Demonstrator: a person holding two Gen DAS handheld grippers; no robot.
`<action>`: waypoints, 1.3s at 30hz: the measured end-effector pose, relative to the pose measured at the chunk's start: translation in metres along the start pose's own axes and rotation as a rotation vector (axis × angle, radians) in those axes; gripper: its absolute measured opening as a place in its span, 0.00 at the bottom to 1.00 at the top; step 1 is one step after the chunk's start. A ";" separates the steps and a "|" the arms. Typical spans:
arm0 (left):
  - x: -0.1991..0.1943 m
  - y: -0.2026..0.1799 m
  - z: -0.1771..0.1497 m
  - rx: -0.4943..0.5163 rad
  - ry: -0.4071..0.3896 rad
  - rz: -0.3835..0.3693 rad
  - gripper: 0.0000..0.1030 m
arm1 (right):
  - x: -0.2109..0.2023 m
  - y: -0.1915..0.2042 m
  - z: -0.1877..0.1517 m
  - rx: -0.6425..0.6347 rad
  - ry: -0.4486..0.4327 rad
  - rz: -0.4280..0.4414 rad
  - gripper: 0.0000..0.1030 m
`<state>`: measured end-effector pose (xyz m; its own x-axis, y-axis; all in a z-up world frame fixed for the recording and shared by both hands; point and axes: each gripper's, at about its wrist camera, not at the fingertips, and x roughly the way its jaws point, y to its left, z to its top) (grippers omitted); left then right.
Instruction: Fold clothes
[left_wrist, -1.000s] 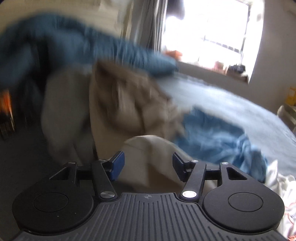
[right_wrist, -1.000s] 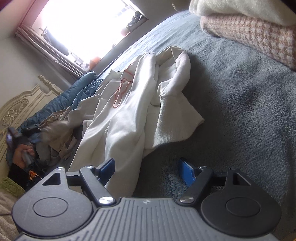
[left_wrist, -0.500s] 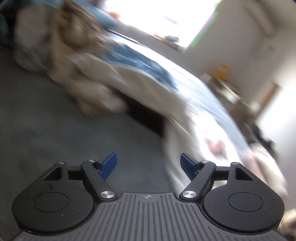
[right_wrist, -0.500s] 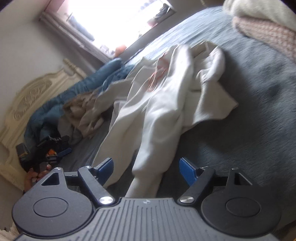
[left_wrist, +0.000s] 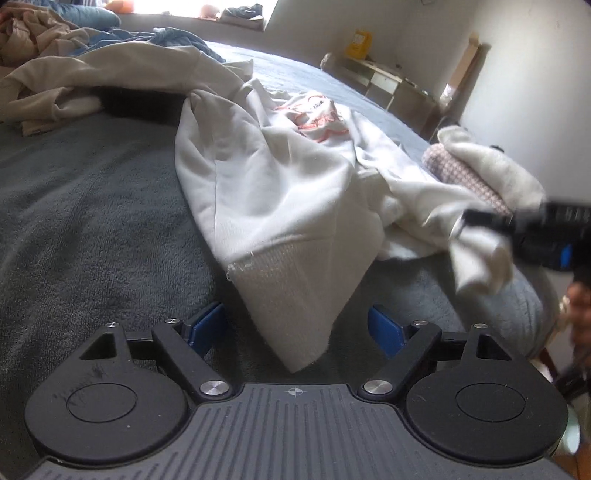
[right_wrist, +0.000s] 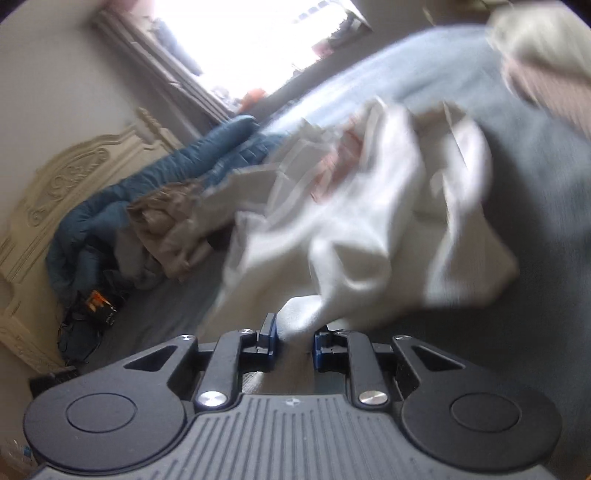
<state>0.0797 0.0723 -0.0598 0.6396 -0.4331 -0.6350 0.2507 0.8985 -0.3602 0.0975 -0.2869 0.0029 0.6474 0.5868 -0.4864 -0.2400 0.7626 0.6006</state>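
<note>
A white sweatshirt (left_wrist: 295, 177) with a red print lies crumpled on the grey bed cover (left_wrist: 92, 229). Its ribbed hem corner points toward my left gripper (left_wrist: 297, 325), whose jaws are opening; the corner lies between the blue pads (left_wrist: 207, 325) without touching them. In the right wrist view my right gripper (right_wrist: 293, 339) is closing, its pads pinching a fold of the white sweatshirt (right_wrist: 369, 229), which lifts blurred in front of it. The left wrist view shows the right gripper (left_wrist: 476, 221) at the far right holding a raised piece of the cloth.
A beige garment (left_wrist: 44, 74) and a blue one (left_wrist: 173, 37) are heaped at the back left. A folded pink-checked and cream pile (left_wrist: 469, 173) sits behind the sweatshirt. A carved headboard (right_wrist: 55, 184) stands at the left, low furniture (left_wrist: 388, 81) along the far wall.
My left gripper swung away from the beige and blue heap to the sweatshirt's hem and opened wider. My right gripper shut on a fold of the sweatshirt and rose a little.
</note>
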 end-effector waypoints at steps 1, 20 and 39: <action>0.000 0.003 0.001 -0.023 -0.002 -0.007 0.81 | -0.004 0.002 0.023 -0.016 -0.026 0.004 0.20; 0.006 0.021 0.005 -0.181 -0.051 -0.025 0.61 | -0.063 -0.031 0.106 -0.209 -0.148 -0.169 0.74; 0.007 0.027 0.011 -0.231 -0.041 -0.004 0.45 | -0.069 0.023 -0.062 -0.655 0.131 -0.083 0.51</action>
<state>0.0989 0.0945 -0.0670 0.6695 -0.4291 -0.6064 0.0832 0.8544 -0.5129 0.0024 -0.2930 0.0112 0.5994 0.5161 -0.6118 -0.6093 0.7899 0.0692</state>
